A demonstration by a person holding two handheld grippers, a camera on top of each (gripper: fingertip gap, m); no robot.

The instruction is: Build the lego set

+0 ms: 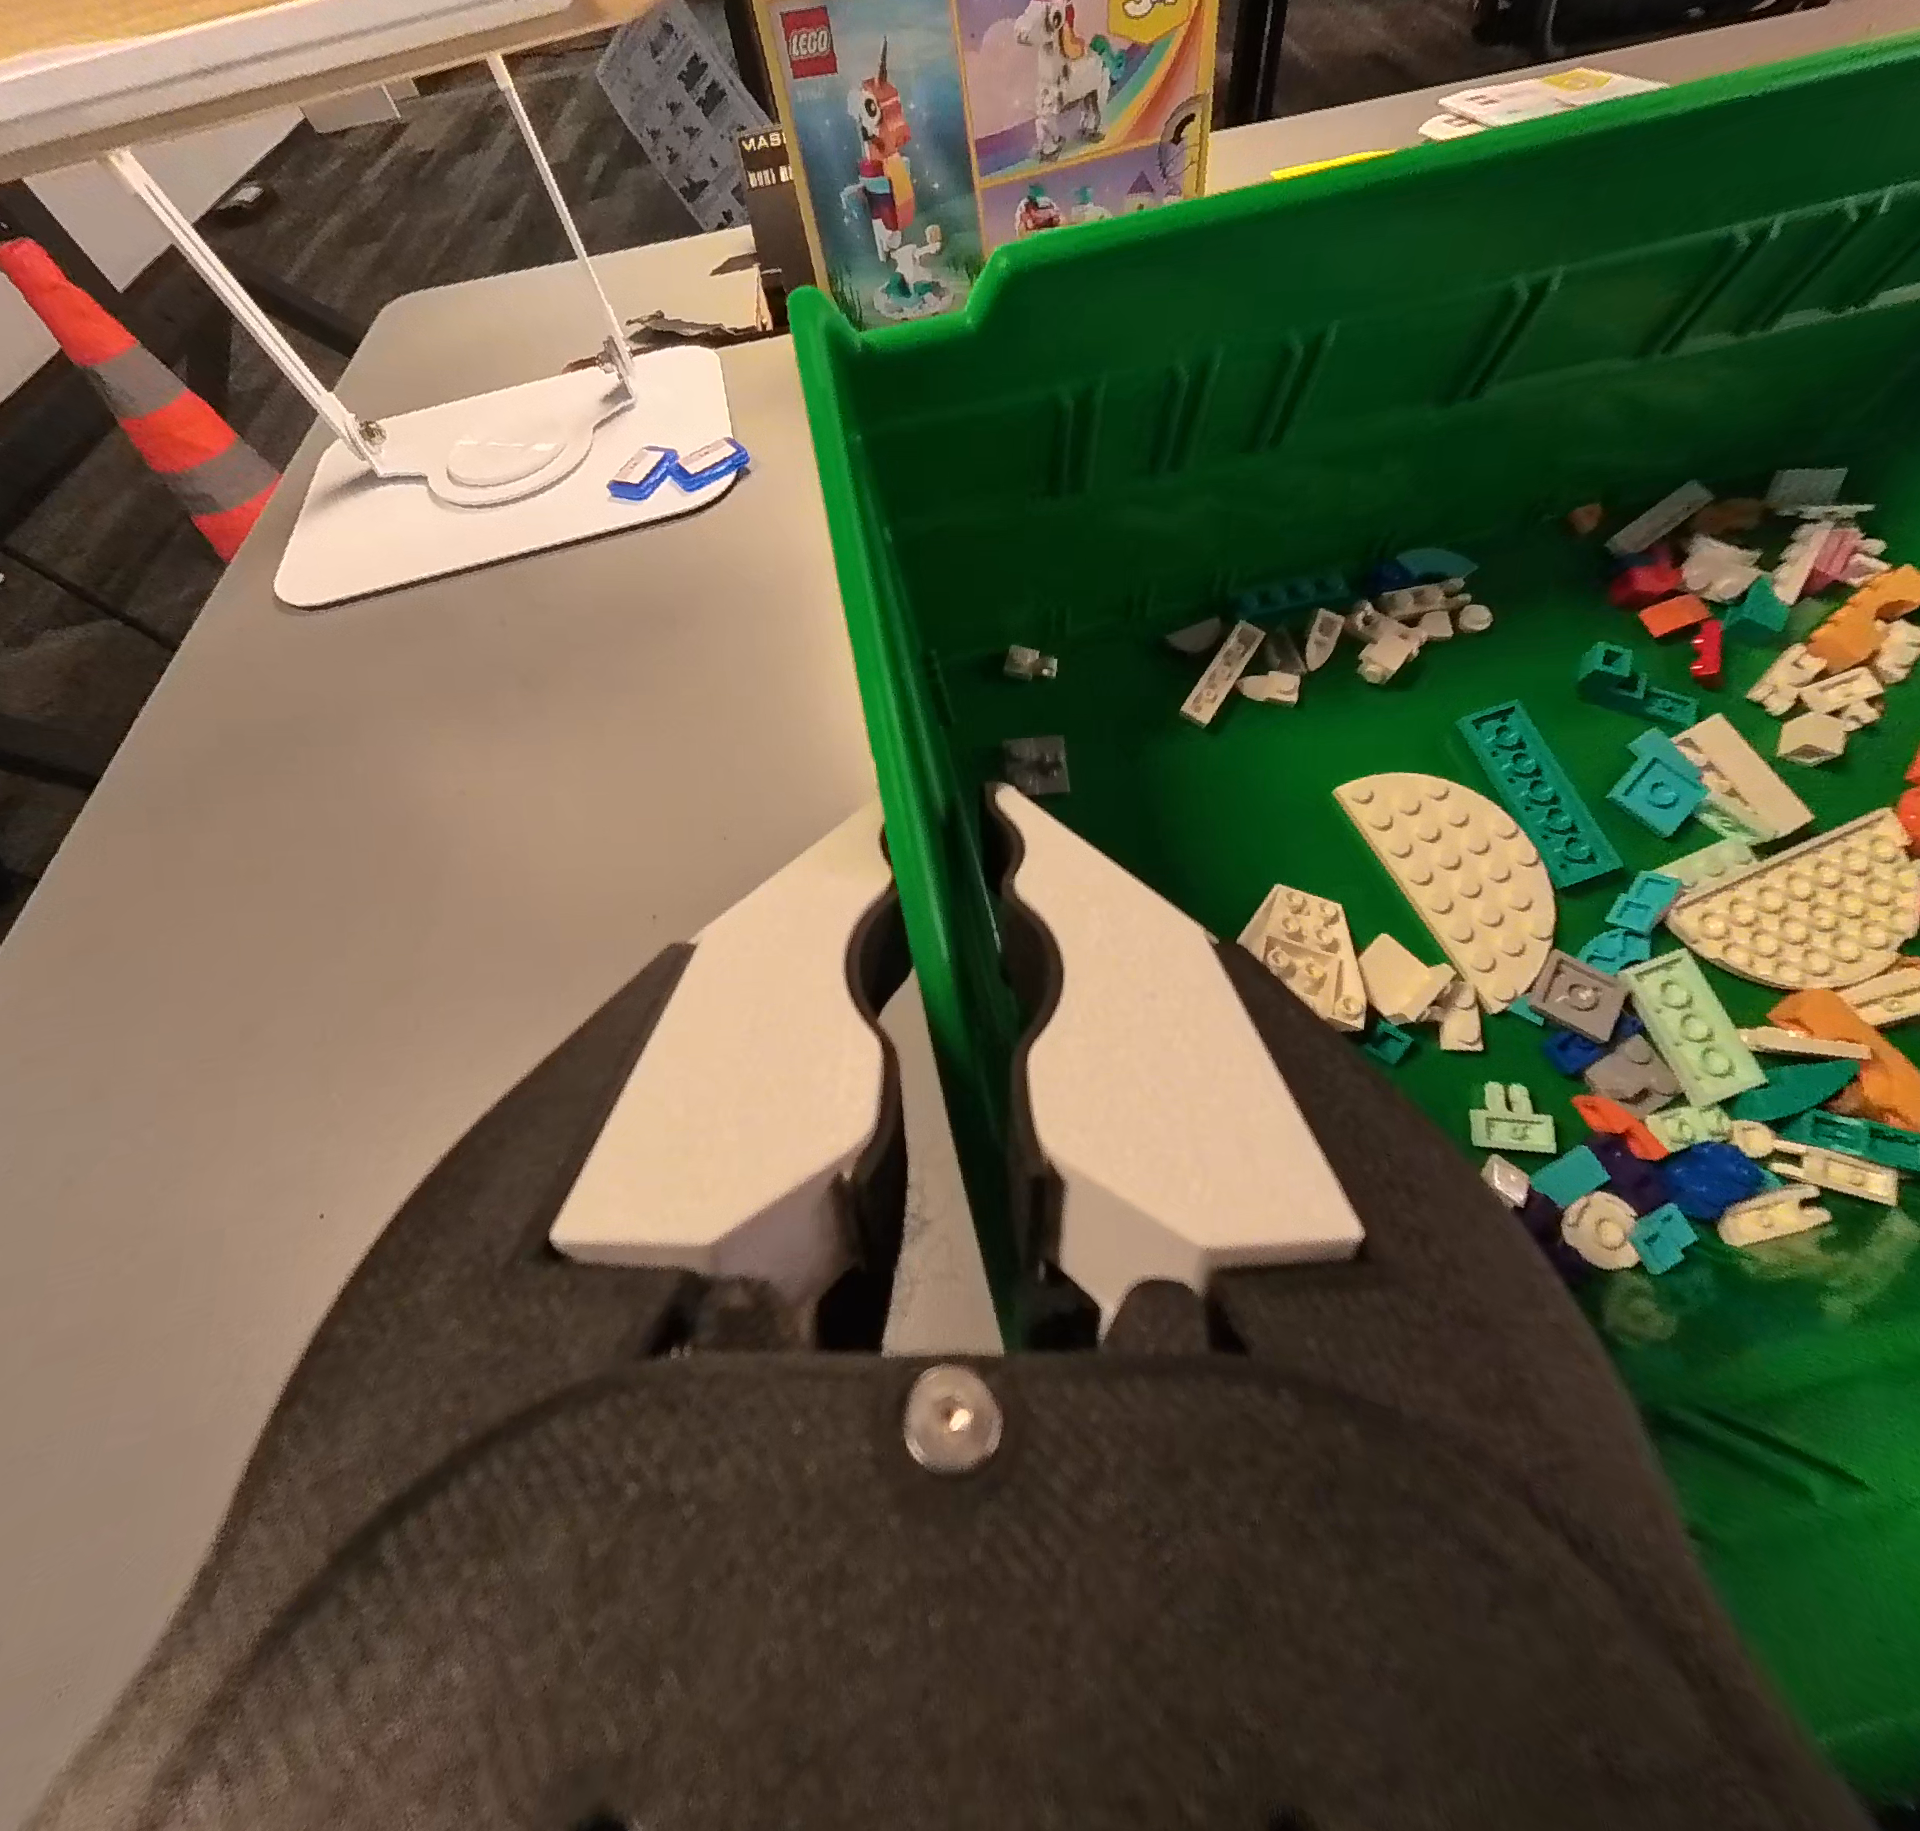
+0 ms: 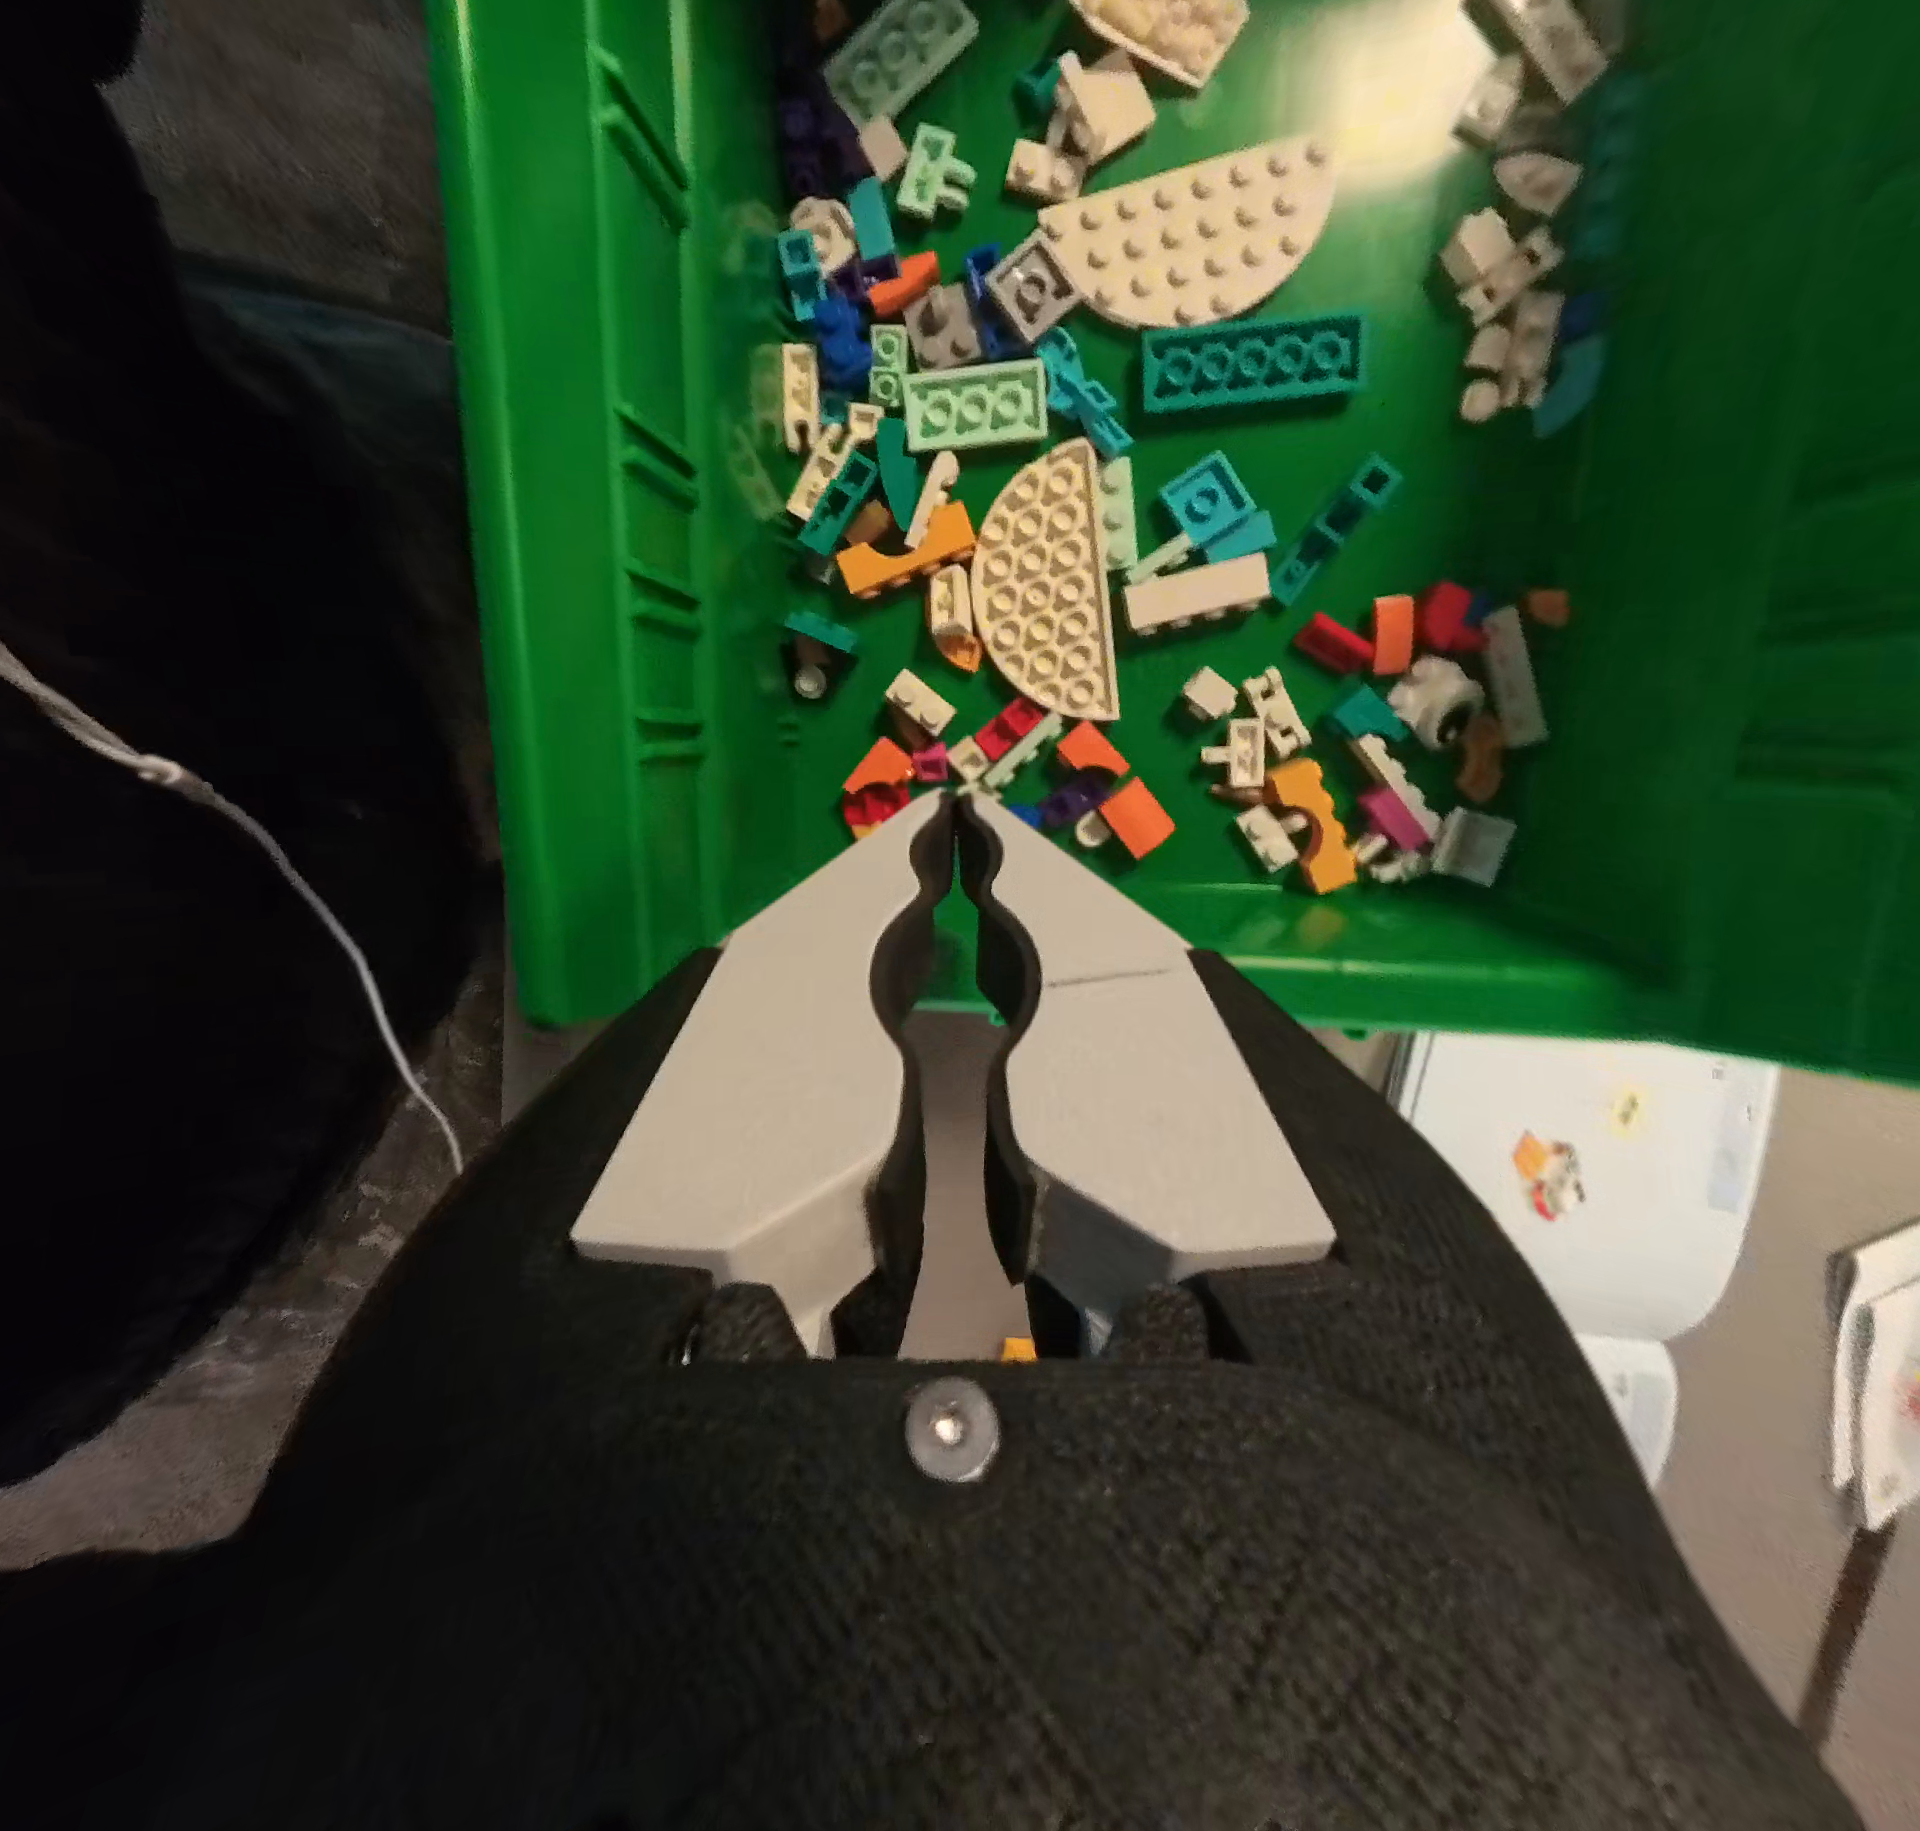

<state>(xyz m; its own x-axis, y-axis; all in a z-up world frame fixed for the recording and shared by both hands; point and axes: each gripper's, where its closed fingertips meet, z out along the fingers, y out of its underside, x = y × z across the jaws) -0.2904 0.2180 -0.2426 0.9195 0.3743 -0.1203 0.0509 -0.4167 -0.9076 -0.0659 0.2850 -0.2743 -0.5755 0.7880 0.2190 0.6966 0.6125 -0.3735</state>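
A green plastic bin [image 1: 1351, 379] holds several loose lego pieces: cream half-round plates [image 1: 1455, 877], a teal long plate [image 1: 1538, 805], and small white, orange and blue parts. My left gripper [image 1: 940, 815] is shut on the bin's left wall, one finger outside and one inside. In the right wrist view, my right gripper [image 2: 956, 807] hovers over the bin [image 2: 582, 431] with its tips shut together, close to small orange and red pieces [image 2: 883, 773] at the near end. A cream half-round plate [image 2: 1049, 586] and a mint plate [image 2: 974, 405] lie just beyond. I see nothing held between the tips.
The lego set's box [image 1: 987, 108] stands behind the bin. A white stand base [image 1: 499, 472] with small blue items [image 1: 675, 467] sits on the grey table [image 1: 416, 898]. An orange cone [image 1: 135, 389] stands at left. White sheets [image 2: 1579, 1179] lie under the bin's near edge. The grippers' ends are close to 25 centimetres from one another.
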